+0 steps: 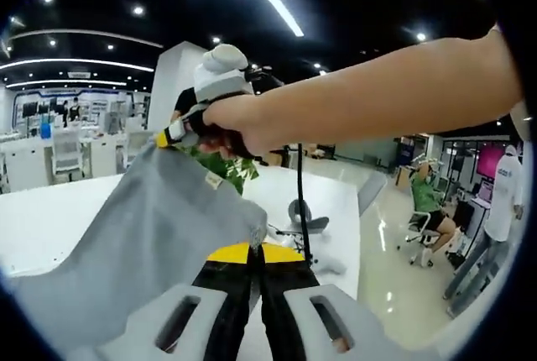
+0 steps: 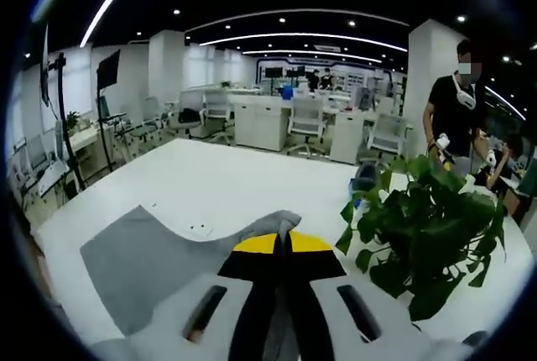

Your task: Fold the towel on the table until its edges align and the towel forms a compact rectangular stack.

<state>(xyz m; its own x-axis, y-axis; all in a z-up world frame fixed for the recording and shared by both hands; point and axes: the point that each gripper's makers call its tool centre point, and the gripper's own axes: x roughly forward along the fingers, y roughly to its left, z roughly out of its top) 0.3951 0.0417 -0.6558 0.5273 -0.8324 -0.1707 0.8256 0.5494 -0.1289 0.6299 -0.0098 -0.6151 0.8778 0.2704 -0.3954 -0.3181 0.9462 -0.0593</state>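
The grey towel (image 1: 143,235) is lifted off the white table (image 1: 42,218), stretched between both grippers. In the left gripper view, my left gripper (image 1: 256,252) is shut on one towel edge, yellow tips pressed together. The right gripper (image 1: 168,137), held by a hand on an arm reaching in from the right, pinches the towel's far upper corner. In the right gripper view, my right gripper (image 2: 282,242) is shut on a bunched towel corner, and the rest of the towel (image 2: 143,264) drapes down to the left over the table (image 2: 226,185).
A leafy green potted plant (image 2: 428,227) stands on the table close to the right gripper's right side. A person (image 2: 457,109) stands behind it. Office chairs and desks (image 2: 302,122) line the back. A seated person (image 1: 426,197) and a black cable (image 1: 300,201) are to the right.
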